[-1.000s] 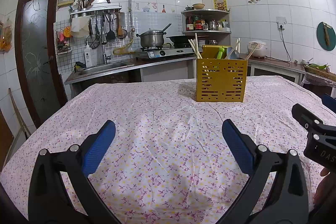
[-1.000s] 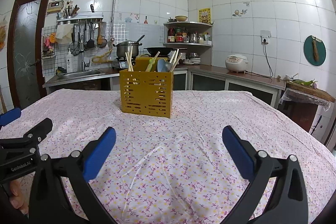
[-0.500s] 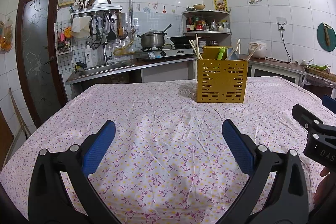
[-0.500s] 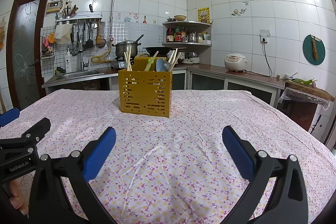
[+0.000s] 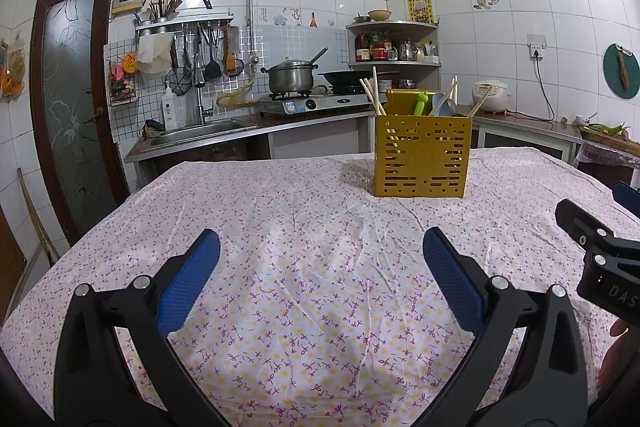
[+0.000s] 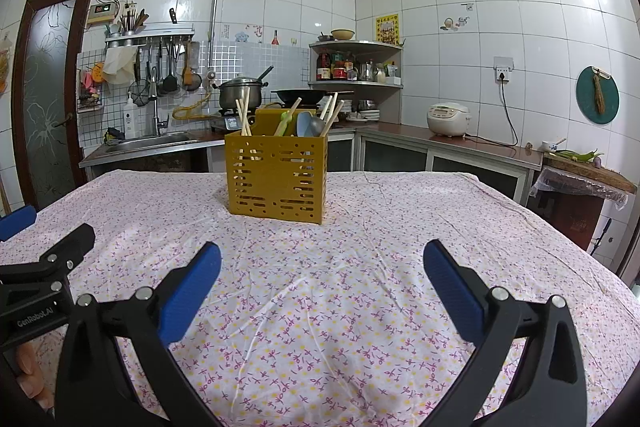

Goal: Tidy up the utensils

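One perforated yellow plastic caddy point(image 6: 276, 177)

my table point(image 5: 120, 227): floral cloth point(image 5: 312, 287) covers the whole top, wrinkled | on it: one yellow slotted utensil caddy point(image 5: 422, 163), upright, toward far edge, mid-width | in front of my tools: only bare cloth

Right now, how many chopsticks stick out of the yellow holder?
5 visible: two at the left corner, three leaning on the right side of the holder. More may hide inside.
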